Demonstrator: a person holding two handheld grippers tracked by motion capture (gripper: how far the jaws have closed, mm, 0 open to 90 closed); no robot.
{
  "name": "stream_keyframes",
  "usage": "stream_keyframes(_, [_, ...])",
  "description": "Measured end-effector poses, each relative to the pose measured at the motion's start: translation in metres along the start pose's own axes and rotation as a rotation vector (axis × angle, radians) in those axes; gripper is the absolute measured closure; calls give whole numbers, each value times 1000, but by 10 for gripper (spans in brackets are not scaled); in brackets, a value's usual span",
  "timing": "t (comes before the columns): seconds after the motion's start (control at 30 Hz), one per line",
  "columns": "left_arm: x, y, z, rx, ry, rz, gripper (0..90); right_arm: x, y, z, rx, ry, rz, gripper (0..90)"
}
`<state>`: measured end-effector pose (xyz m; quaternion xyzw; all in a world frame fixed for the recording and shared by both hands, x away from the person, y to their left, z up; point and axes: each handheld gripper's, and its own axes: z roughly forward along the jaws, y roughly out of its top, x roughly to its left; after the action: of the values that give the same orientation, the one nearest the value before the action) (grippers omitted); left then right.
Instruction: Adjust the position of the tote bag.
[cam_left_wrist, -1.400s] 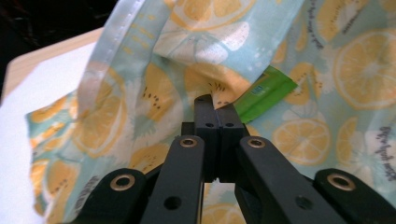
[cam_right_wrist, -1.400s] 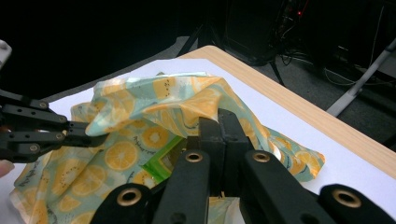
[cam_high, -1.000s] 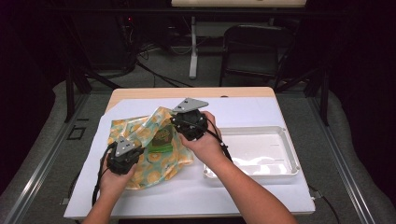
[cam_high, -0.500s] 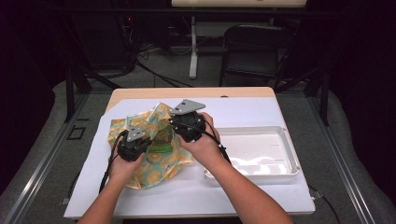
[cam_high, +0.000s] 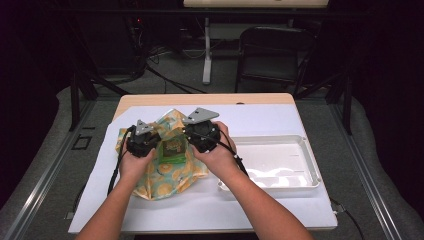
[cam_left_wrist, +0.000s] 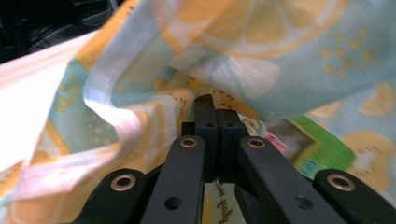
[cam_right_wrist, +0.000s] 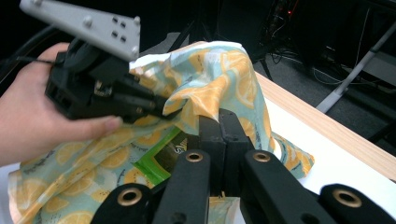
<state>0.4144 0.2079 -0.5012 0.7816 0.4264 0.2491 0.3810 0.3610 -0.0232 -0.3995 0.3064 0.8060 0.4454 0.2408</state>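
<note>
Left gripper (cam_high: 141, 141): jaws pinched together on thin lemon-print plastic bag (cam_high: 172, 172) | Right gripper (cam_high: 201, 135): jaws clamped on same bag's raised edge | Green packet (cam_high: 173, 150), apparently inside, between both jaws.

Dark room — black chair (cam_high: 272, 55), grey floor (cam_high: 50, 165)

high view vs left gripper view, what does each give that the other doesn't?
High view alone: the white tray to the right of the cloth, the white table cover, both hands, and the right gripper at the cloth's right side. Left gripper view alone: the left gripper close up, jaws together on a fold of the lemon-print cloth, with its pale hem visible. Both: the lemon-print cloth and the green packet lying on it.
</note>
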Motion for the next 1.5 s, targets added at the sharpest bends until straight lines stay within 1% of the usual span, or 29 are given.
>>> stream_keyframes(0.1, [9, 3, 1, -9, 11, -29, 900, 2, -1, 2, 0, 4, -3, 900])
stream_keyframes(0.2, [17, 4, 2, -25, 17, -50, 900, 5, -1, 5, 4, 5, -19, 900])
stream_keyframes(0.33, [23, 4, 4, -37, 27, -79, 900, 8, -4, 9, 18, 1, -39, 900])
stream_keyframes(0.37, [26, 3, 5, -38, 29, -82, 900, 10, -6, 11, 29, -2, -49, 900])
stream_keyframes(0.6, [32, 3, 7, -48, 32, -103, 900, 14, -13, 17, 56, -3, -62, 900])
stream_keyframes(0.63, [33, 3, 8, -50, 33, -106, 900, 16, -17, 20, 65, -2, -65, 900])
stream_keyframes(0.7, [34, 4, 8, -56, 34, -114, 900, 17, -19, 22, 68, -1, -64, 900])
stream_keyframes(0.73, [35, 5, 8, -53, 30, -111, 900, 17, -21, 23, 75, -2, -69, 900])
stream_keyframes(0.77, [35, 5, 8, -63, 33, -116, 900, 18, -23, 25, 82, -4, -67, 899])
stream_keyframes(0.9, [37, 7, 9, -76, 26, -135, 900, 18, -33, 33, 110, -7, -73, 897])
stream_keyframes(0.93, [38, 7, 9, -78, 26, -134, 900, 18, -33, 33, 110, -7, -73, 897])
stream_keyframes(0.97, [38, 8, 10, -83, 23, -129, 900, 18, -36, 37, 123, -9, -75, 895])
stream_keyframes(1.07, [38, 8, 10, -84, 21, -133, 900, 18, -39, 41, 134, -13, -82, 895])
stream_keyframes(1.17, [39, 7, 11, -85, 23, -132, 900, 18, -42, 46, 154, -15, -82, 896])
stream_keyframes(1.23, [39, 7, 10, -86, 22, -133, 900, 17, -44, 50, 156, -17, -82, 896])
stream_keyframes(1.3, [39, 7, 9, -90, 22, -136, 900, 16, -46, 55, 174, -18, -83, 896])
stream_keyframes(1.33, [39, 7, 9, -93, 23, -136, 900, 16, -46, 55, 174, -18, -83, 896])
stream_keyframes(1.43, [40, 8, 8, -94, 23, -136, 900, 15, -49, 64, 192, -20, -82, 897])
stream_keyframes(1.5, [40, 7, 7, -97, 23, -137, 900, 14, -50, 66, 202, -21, -81, 899])
